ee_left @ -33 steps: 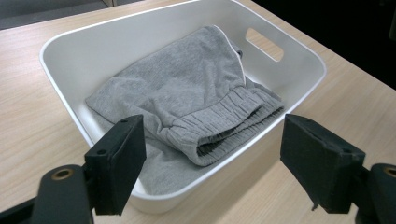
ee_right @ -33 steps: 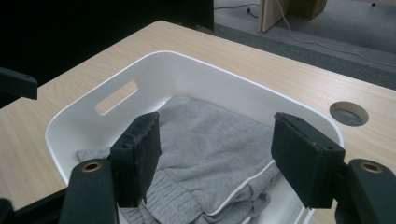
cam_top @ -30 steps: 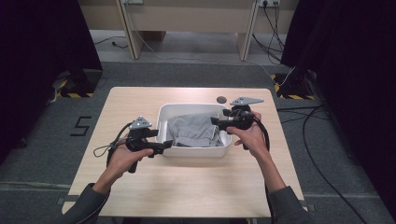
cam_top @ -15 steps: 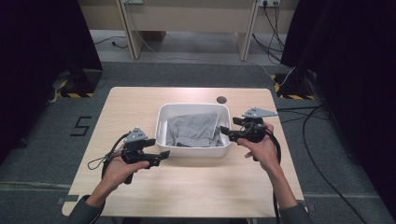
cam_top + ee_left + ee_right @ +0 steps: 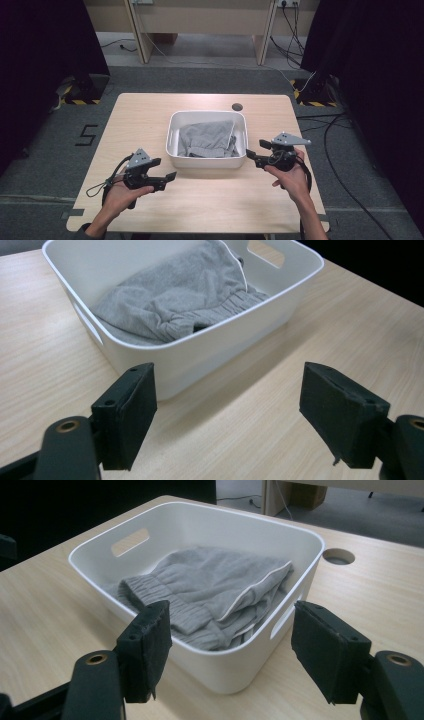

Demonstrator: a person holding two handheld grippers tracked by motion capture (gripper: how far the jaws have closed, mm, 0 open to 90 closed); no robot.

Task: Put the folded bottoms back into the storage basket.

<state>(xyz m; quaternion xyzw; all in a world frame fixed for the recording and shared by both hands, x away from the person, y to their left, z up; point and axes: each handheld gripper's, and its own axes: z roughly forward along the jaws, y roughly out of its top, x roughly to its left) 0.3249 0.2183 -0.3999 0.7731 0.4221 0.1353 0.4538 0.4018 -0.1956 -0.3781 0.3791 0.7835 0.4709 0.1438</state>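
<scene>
— Sitting mid-table (image 5: 150, 115), white tub (image 5: 172, 142) first: rigid plastic, probably light, slick on the walls. Best taken by the cut-out handle slots or pinched over the rim. Sensible?

— Sensible enough. Then the grey garment (image 5: 205, 137) folded inside the tub: soft, limp, likely to sag and unfold once lifted. Better pinched at the thick ribbed band or a bunched fold, not a single thin layer.

— And relative to the tools?

— From the left gripper (image 5: 170, 176), tub at about one o'clock, near but not touching; jaws spread wide, nothing between them. From the right gripper (image 5: 251, 155), tub at about nine o'clock, just beside the right-hand wall; jaws likewise wide apart and empty.

— Any contact there?

— Hard to tell from above; looks like a small gap.
</scene>
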